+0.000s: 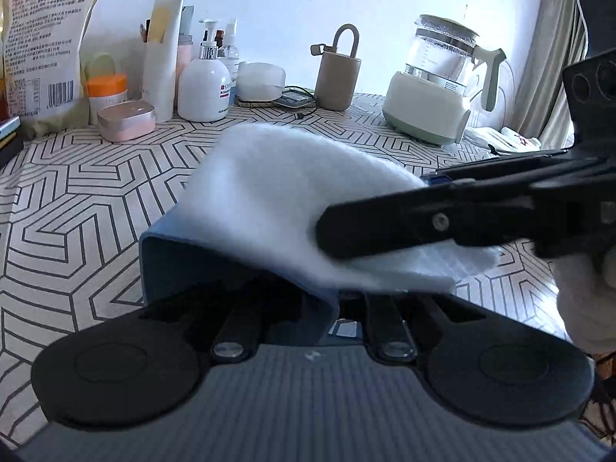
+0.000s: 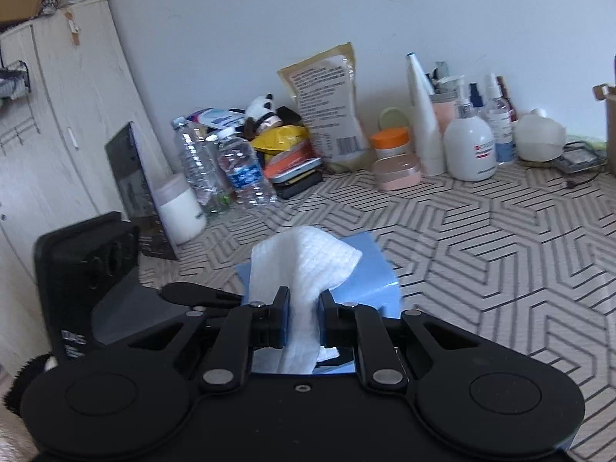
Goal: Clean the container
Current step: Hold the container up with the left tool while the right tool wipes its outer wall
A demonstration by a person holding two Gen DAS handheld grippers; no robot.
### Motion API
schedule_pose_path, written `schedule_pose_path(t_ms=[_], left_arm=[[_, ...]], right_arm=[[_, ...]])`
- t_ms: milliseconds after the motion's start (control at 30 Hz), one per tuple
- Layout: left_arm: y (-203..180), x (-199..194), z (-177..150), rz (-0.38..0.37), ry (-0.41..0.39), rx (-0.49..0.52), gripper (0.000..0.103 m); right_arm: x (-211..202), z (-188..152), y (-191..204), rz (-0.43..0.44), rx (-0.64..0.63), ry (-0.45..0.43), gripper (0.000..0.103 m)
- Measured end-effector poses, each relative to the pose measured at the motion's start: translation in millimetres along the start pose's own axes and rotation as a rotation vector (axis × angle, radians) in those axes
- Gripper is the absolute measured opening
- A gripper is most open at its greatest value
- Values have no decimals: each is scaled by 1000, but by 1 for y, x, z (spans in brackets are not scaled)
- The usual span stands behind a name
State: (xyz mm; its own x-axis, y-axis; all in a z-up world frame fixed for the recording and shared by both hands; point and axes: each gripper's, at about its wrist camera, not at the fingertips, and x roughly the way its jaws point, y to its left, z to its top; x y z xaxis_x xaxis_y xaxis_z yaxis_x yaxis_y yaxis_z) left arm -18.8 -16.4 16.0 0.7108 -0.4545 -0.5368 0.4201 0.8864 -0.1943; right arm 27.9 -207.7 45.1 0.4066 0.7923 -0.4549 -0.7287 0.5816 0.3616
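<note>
The blue container (image 1: pixel 173 265) sat directly in front of the left tool (image 1: pixel 312 308), close to the camera and over the patterned tabletop (image 1: pixel 96 200). Whether it rested on that surface or was lifted just clear of it could not be told. The left tool's jaws were drawn almost together, and the container's near wall appeared to run down between them, so it looked clamped by that edge and steadied. From there the body of the container stretched away from the left tool, towards the back of the tabletop. The right tool (image 1: pixel 335 231) came in from the right side, across that line rather than along it. It was closed firmly on a white cloth (image 1: pixel 269 192), which bunched between its pads and fanned out beyond them. The free part of the cloth lay draped over the top of the container, hiding the rim and most of the opening. In the right wrist view the container lay just ahead of and slightly below the cloth, with the left tool at its left edge. The wiping hand was therefore the right one, already in contact through the cloth. Judging by this layout, the next stroke would probably have to follow the container's length, with the left grip resisting the drag.
</note>
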Motion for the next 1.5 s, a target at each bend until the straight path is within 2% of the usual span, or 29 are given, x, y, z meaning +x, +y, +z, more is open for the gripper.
schedule_pose_path(t_ms=[167, 233, 333, 533, 733, 800, 967, 1367, 1500], left_arm=[[-9, -1, 0, 36, 3, 45, 11], [-4, -2, 1, 22, 2, 0, 11], [4, -3, 1, 1, -7, -44, 11], [17, -4, 1, -53, -9, -127, 11], [9, -4, 0, -20, -18, -84, 11], [6, -5, -1, 13, -25, -73, 11], [6, -7, 0, 27, -34, -68, 8], [5, -7, 0, 32, -32, -67, 8], [5, -7, 0, 34, -34, -71, 8]], right_arm=[[3, -1, 8, 77, 14, 11, 17], [2, 0, 8, 36, -5, 9, 16], [3, 5, 4, -71, -34, 2, 16], [4, 7, -9, -110, -8, -17, 16], [0, 2, -10, -166, 8, -10, 17], [0, -2, -13, -183, 16, -2, 17], [5, -15, 2, -212, -38, -3, 17], [8, -13, 8, -140, -50, 27, 18], [11, -9, 4, -192, -69, 32, 16]])
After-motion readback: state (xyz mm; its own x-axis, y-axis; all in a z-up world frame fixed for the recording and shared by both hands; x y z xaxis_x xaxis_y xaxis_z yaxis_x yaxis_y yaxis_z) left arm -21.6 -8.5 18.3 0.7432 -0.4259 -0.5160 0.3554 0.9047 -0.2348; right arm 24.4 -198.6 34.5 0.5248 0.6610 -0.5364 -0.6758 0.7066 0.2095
